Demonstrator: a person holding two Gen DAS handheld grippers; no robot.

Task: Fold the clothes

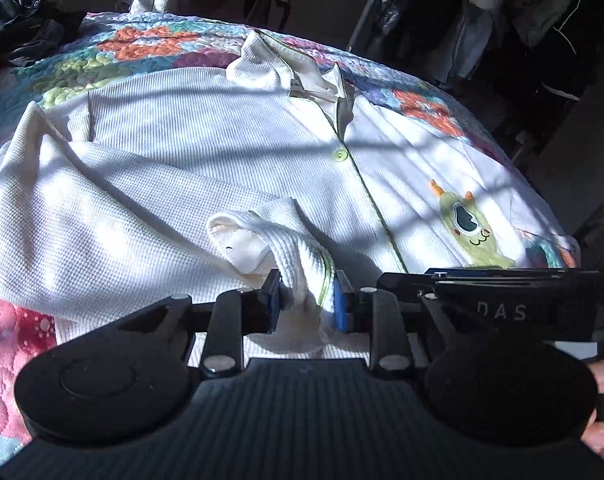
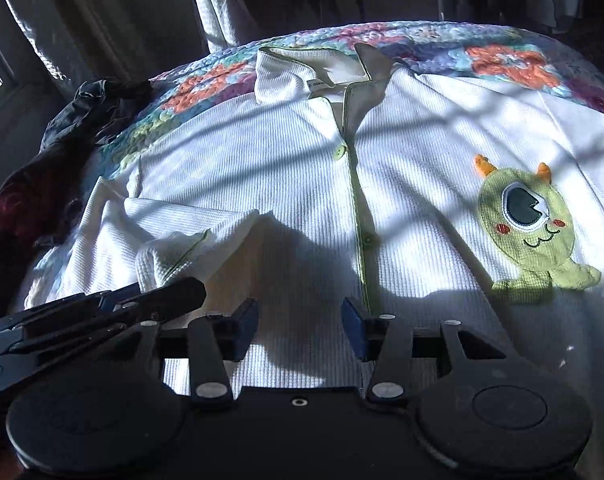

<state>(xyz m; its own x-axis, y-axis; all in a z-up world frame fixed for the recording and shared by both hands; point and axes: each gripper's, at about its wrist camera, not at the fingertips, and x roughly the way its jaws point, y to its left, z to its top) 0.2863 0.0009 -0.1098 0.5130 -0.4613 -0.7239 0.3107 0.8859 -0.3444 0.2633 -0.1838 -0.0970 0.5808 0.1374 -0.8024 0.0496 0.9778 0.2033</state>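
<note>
A white waffle-knit pajama shirt [image 1: 190, 132] with green piping, green buttons and a green one-eyed monster patch [image 1: 472, 228] lies face up on a bed. My left gripper [image 1: 307, 300] is shut on the shirt's sleeve cuff [image 1: 270, 240], holding it over the shirt's front. In the right wrist view the shirt [image 2: 414, 152] fills the frame, with the monster patch [image 2: 530, 224] at right. My right gripper [image 2: 300, 322] is open and empty, hovering above the button placket near the hem. The left gripper [image 2: 114, 304] shows at its lower left, with the cuff [image 2: 174, 252].
The shirt lies on a floral quilt [image 1: 142, 44]. Dark clothes [image 1: 18, 24] are piled at the bed's far left, also in the right wrist view [image 2: 74, 120]. Hanging garments [image 1: 542, 20] fill the back right. A pink blanket [image 1: 10, 344] lies at near left.
</note>
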